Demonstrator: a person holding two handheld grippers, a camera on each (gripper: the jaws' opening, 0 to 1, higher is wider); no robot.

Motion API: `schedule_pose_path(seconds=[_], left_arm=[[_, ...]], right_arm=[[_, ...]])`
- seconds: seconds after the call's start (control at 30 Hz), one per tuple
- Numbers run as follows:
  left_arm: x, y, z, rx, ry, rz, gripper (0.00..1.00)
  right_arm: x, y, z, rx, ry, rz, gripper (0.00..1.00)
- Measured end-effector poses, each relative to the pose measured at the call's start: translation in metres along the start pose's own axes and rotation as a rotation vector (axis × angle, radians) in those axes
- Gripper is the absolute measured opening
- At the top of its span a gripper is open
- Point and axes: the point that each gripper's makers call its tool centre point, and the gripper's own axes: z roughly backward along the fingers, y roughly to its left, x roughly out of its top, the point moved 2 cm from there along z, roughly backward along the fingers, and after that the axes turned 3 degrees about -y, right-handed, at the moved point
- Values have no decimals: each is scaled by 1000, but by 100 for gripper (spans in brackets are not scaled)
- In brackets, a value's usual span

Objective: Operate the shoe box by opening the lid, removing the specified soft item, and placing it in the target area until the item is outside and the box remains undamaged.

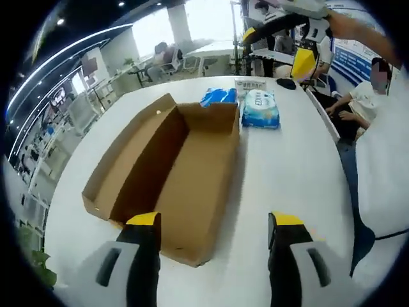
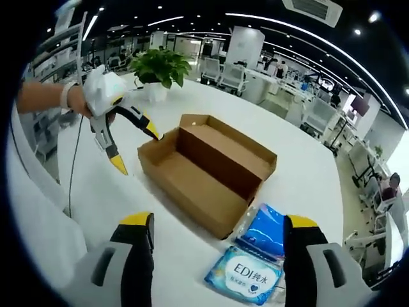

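Counter (image 1: pixel 287 173): white and broad, and it carried everything.
Shoe box (image 1: pixel 176 173): brown cardboard, lay open on the counter; its inside looked bare.
Soft packs: a white-and-blue wipes pack (image 2: pixel 245 275) lay just beside a blue pack (image 2: pixel 265 233), outside the box near one end; possibly touching it.
Left tongs (image 1: pixel 214 220): spread, holding nothing, over the box's near corner.
Right tongs (image 2: pixel 217 220): spread, holding nothing, above the packs.
Potted plant (image 2: pixel 160 67): stood at the counter's far side.
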Motion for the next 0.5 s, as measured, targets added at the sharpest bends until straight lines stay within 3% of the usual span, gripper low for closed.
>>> schedule_pose_path(seconds=[0.1,0.2,0.5], left_arm=[[-8,0,-13,-38,32,-13,56],[-12,0,-22,-53,61,-27,56],[-20,3,-42,-93,122,-45,46]], right_arm=[[6,1,-1,12,-23,21,82],[8,0,1,4,-33,14,83],[-14,-1,4,-8,-11,-31,83]])
